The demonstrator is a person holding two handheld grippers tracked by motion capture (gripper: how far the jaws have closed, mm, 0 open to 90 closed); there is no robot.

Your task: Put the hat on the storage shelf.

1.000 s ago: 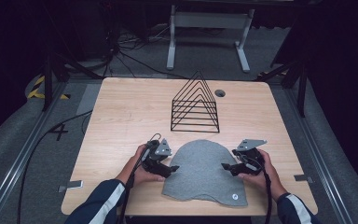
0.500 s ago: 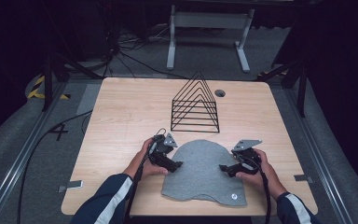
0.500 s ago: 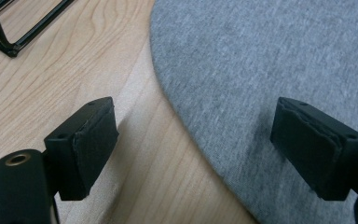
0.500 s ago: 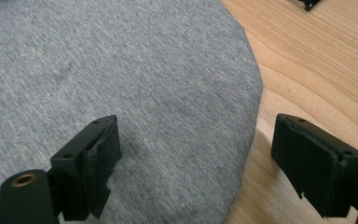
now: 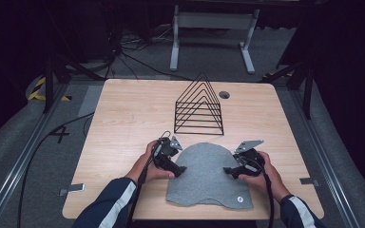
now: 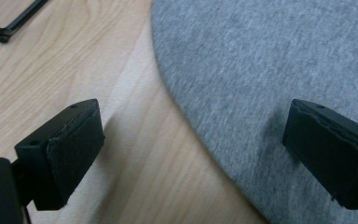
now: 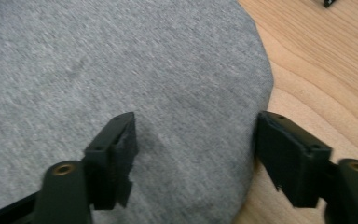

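Currently the grey hat [image 5: 205, 175] lies flat at the table's [image 5: 123, 114] near edge, unlifted, with the left gripper [image 6: 193, 154] spread astride its left rim and the right gripper [image 7: 196, 158], jaws just narrowing, straddling its right rim ungrasped.

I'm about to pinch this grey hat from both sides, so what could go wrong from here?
Both grippers straddle an edge of the grey hat with open jaws. The left gripper has one pad over bare table, so it may catch only the rim and slip. The right gripper, just closing, may bunch the cloth. The wire rack stands close behind.
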